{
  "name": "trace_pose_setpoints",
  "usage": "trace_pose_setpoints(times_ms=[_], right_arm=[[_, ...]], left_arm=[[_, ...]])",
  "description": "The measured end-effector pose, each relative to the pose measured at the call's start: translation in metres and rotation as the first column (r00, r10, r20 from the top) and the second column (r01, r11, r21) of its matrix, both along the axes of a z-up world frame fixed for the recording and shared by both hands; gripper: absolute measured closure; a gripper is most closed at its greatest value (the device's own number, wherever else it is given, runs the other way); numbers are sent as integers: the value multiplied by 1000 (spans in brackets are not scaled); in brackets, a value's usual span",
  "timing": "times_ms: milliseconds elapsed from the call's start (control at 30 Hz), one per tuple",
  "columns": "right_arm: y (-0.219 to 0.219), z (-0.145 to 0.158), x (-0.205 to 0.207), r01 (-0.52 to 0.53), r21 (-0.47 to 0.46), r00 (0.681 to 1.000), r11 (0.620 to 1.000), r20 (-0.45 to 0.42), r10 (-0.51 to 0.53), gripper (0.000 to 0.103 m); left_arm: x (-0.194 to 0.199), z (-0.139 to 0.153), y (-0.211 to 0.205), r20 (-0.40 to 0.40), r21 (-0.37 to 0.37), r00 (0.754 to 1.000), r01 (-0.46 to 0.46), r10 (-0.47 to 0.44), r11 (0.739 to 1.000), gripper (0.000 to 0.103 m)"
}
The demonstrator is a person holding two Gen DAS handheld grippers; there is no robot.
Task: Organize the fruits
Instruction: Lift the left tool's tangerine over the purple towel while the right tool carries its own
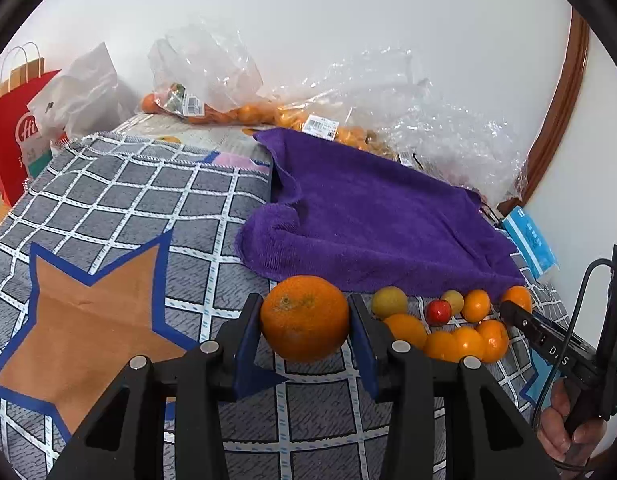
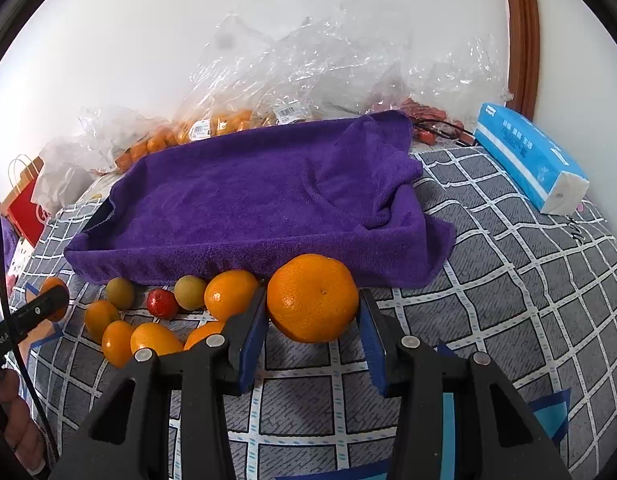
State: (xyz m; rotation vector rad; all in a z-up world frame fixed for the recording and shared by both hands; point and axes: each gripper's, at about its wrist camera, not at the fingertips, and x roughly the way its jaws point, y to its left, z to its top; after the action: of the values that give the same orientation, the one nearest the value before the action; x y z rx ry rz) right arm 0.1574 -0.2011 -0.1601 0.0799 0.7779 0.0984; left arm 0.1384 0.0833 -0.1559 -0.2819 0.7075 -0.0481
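- Fruits sit on a grey checked cloth (image 1: 148,200) spread over the surface; everything below is placed against the purple towel (image 1: 368,216) that drapes a shallow tray-like shape in the middle of that cloth.
- Purple towel: rumpled, one corner folded inward, its front hem hanging down to the checked cloth.
- Behind the towel, against the white wall, lie crumpled clear plastic bags (image 2: 308,60) with many small orange fruits inside and price labels showing.
- Behind the towel and far to its left stands a red paper bag (image 1: 12,132) with handles.
- To the towel's right, seen in the right wrist view, lies a blue tissue pack (image 2: 532,160), apart from the towel.
- Left gripper (image 1: 306,320): just in front of the towel's front hem, its blue pads clenched on a large orange (image 1: 304,318), one pad on each side of the fruit.
- Right gripper (image 2: 312,312): also just in front of the hem, its pads grasping a second orange (image 2: 312,298), which nearly touches the towel's edge.
- Between the two grippers, along the hem, lies a loose cluster of small fruits (image 2: 148,320): several small oranges, two yellowish-green round ones and one small red fruit (image 2: 162,303).
- A person's hand (image 1: 568,424) grips the other gripper's handle at the left wrist view's lower right edge.
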Motion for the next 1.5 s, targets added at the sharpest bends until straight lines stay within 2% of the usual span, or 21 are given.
trace_pose_setpoints(times_ms=[200, 733, 967, 1133, 1267, 1367, 1500], right_arm=[[0, 0, 0, 6, -4, 1000, 1000, -1, -6, 59], [-6, 1, -3, 24, 13, 1000, 1000, 10, -24, 59], [-13, 3, -6, 39, 49, 999, 998, 19, -40, 59], [-16, 5, -10, 39, 82, 999, 996, 12, -40, 59], [-21, 11, -13, 22, 136, 1000, 991, -15, -20, 59], [-21, 23, -16, 11, 106, 1000, 994, -2, -11, 59], [-21, 44, -16, -6, 86, 999, 996, 43, 3, 59]], left_arm=[[-8, 9, -3, 71, 23, 997, -9, 7, 1000, 62], [-16, 18, -3, 144, 46, 989, -47, 40, 998, 62], [-21, 22, -3, 171, 23, 985, -26, 22, 999, 62], [-25, 25, -8, 203, 55, 979, -33, 21, 998, 62], [-31, 32, -6, 211, 27, 977, -23, 16, 999, 62], [-32, 42, -2, 178, 21, 983, -39, 35, 999, 62], [-36, 60, 7, 196, -12, 980, -26, 28, 1000, 62]])
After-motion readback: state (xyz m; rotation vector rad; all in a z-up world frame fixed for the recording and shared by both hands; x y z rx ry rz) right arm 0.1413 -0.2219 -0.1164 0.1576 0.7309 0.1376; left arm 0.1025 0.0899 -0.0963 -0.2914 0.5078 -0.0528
